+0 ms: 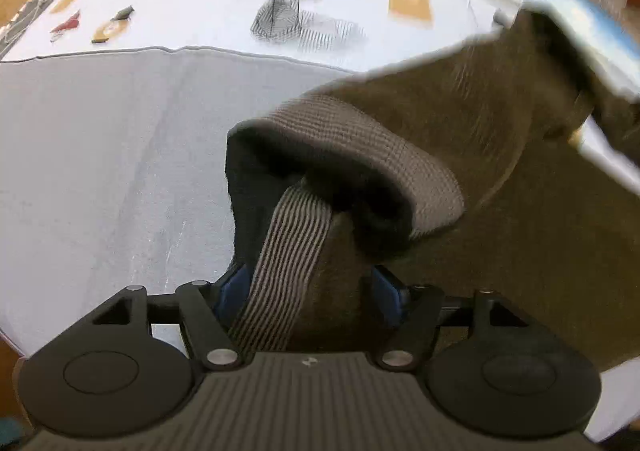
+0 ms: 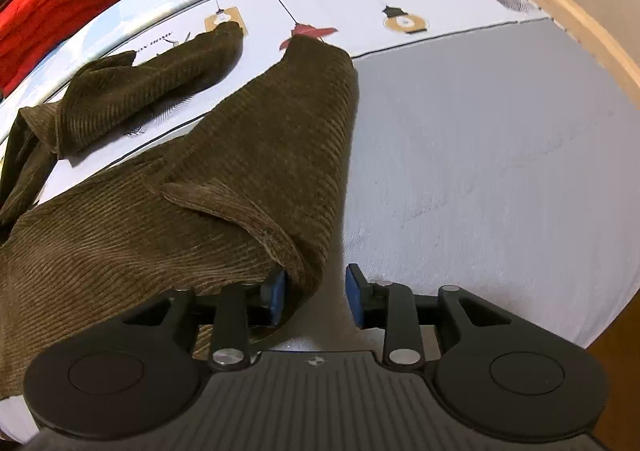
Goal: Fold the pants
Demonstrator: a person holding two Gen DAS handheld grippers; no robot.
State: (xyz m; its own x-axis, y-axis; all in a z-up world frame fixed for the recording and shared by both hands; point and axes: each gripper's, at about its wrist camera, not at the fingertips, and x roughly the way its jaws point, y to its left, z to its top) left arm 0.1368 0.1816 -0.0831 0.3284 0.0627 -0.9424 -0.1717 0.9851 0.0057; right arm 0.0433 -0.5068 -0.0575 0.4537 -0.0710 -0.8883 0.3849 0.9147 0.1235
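Olive-brown corduroy pants (image 2: 224,155) lie on a white and grey mat (image 2: 480,155). In the left wrist view my left gripper (image 1: 310,291) is shut on the pants' ribbed elastic waistband (image 1: 288,251); the cloth fills the gap between the blue pads and the rest of the pants (image 1: 480,131) trails off to the right. In the right wrist view my right gripper (image 2: 316,291) is open. A folded edge of the pants (image 2: 304,259) lies against its left blue pad (image 2: 278,295), and the right pad is clear of cloth. One pant leg (image 2: 160,79) stretches away at upper left.
The mat is printed with a deer (image 1: 280,11) and lantern pictures (image 2: 404,21). A red garment (image 2: 60,3) lies in a pile at the far left. A wooden floor edge (image 2: 560,3) borders the mat on the right.
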